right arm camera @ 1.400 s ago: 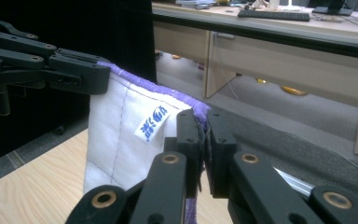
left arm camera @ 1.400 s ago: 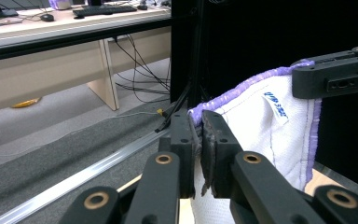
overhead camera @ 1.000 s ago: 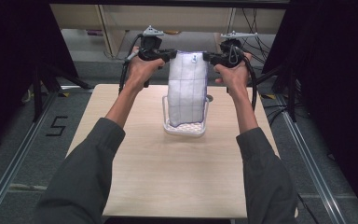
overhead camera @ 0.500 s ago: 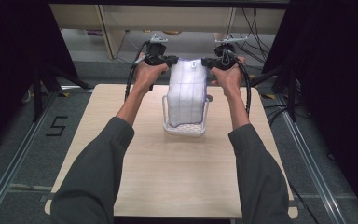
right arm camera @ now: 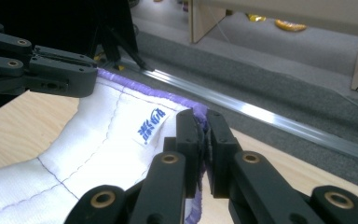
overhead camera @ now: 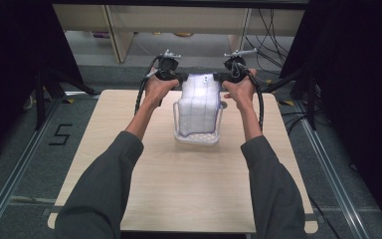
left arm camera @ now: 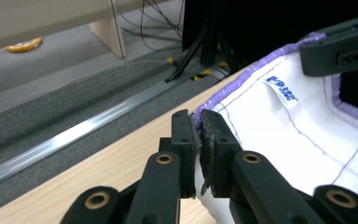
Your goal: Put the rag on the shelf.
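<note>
A white cloth (overhead camera: 197, 102) with a purple hem and a small blue-lettered tag hangs stretched between both grippers above a clear plastic basket (overhead camera: 198, 137) on the table. My left gripper (overhead camera: 181, 78) is shut on the cloth's top left corner (left arm camera: 199, 122). My right gripper (overhead camera: 217, 77) is shut on the top right corner (right arm camera: 201, 117). In the left gripper view the cloth (left arm camera: 303, 121) spreads to the right, with the other gripper's jaw at its far edge. In the right gripper view the cloth (right arm camera: 88, 144) spreads to the left. The cloth's lower end sits inside the basket.
The light wooden table (overhead camera: 179, 184) has bare room in front of and beside the basket. Beyond its far edge run a metal rail (right arm camera: 279, 122), grey floor, cables and wooden furniture legs (left arm camera: 114, 28). Black stands rise at both sides.
Both grippers have moved farther away and lower with the cloth, and closer together. The cloth now hangs shorter above the basket, with more of it sunk inside.
</note>
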